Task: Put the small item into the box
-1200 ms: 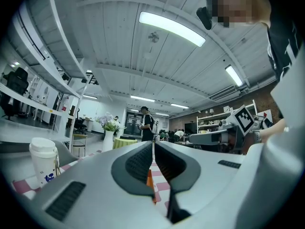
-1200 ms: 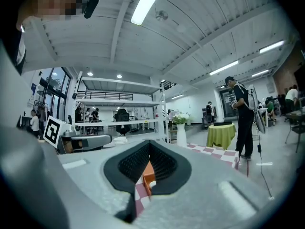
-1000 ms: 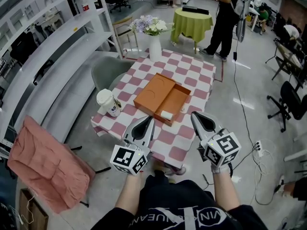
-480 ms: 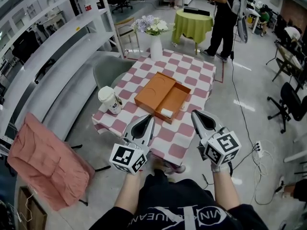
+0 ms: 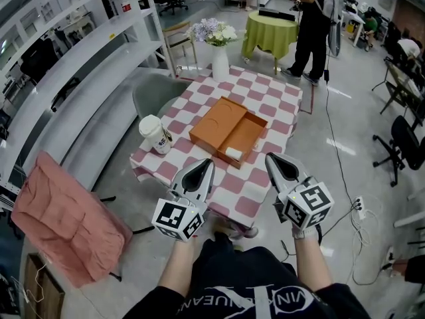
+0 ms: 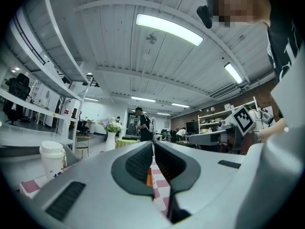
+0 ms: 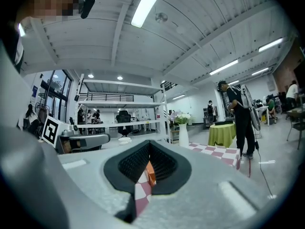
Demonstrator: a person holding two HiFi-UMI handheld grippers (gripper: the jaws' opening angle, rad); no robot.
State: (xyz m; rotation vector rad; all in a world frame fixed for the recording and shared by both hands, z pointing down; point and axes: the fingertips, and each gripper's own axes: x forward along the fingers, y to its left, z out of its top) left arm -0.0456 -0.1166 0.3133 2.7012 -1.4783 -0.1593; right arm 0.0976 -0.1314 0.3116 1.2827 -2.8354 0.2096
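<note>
Cloth [image 5: 262, 88] in pink and white checks covers the counter [image 5: 229, 193], and on it lies an open orange box [image 5: 247, 135], its two shallow halves side by side. The small item [image 5: 234, 153], a white block, rests inside the right-hand half, in the corner nearest the person. A lidded paper cup [image 5: 154, 133] stands upright near the counter's left edge, well apart from the box, and a white vase of flowers [image 5: 220, 62] stands at the far edge. The left hand-held gripper [image 5: 201, 171] hangs over the counter's near edge, level and pointing toward the box, its jaws closed tip to tip with nothing between them. The right hand-held gripper [image 5: 280, 167] sits just off the counter's near right corner, likewise level, its jaws pressed together and empty. Neither one touches the box or the item. A pink cloth [image 5: 63, 218] is draped over a chair at the left, and a person [image 5: 312, 25] stands beyond the counter beside a round table with a green cover [image 5: 269, 35].
</note>
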